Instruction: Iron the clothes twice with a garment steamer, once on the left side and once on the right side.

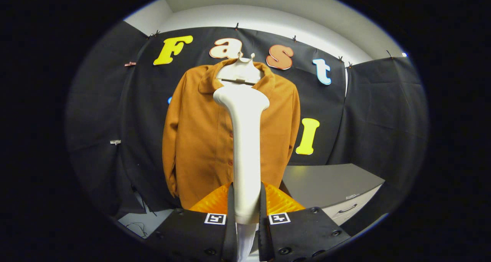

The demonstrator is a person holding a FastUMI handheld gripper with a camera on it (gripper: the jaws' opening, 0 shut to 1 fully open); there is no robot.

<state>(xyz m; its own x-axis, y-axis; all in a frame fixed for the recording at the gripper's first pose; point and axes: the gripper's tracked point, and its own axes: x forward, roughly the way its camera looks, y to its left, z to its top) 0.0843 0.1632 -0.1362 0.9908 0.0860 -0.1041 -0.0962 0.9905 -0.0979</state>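
I hold the garment steamer (245, 154) in my gripper (245, 223). The two fingers are closed nearly together, one on each side of the lower part of its white handle, and both press on it, so the hold looks firm. The steamer stands upright between the fingers, with its wide head at the top, because in this way the head can face the cloth.

Beyond the steamer the orange jacket (199, 139) hangs on a white hanger (241, 68) against the black booth wall. It hangs free and flat with the buttons closed, which I think makes it easy to pass the steamer down each side. The head is now in front of the collar, near the middle line of the jacket, and I cannot tell if it touches the cloth.

To the right, lower down, is a grey cabinet (330, 183) with a drawer (351, 208). The drawer is shut, so what is inside is hidden, and nothing lies on the top.

I judge that neither side pass is finished.
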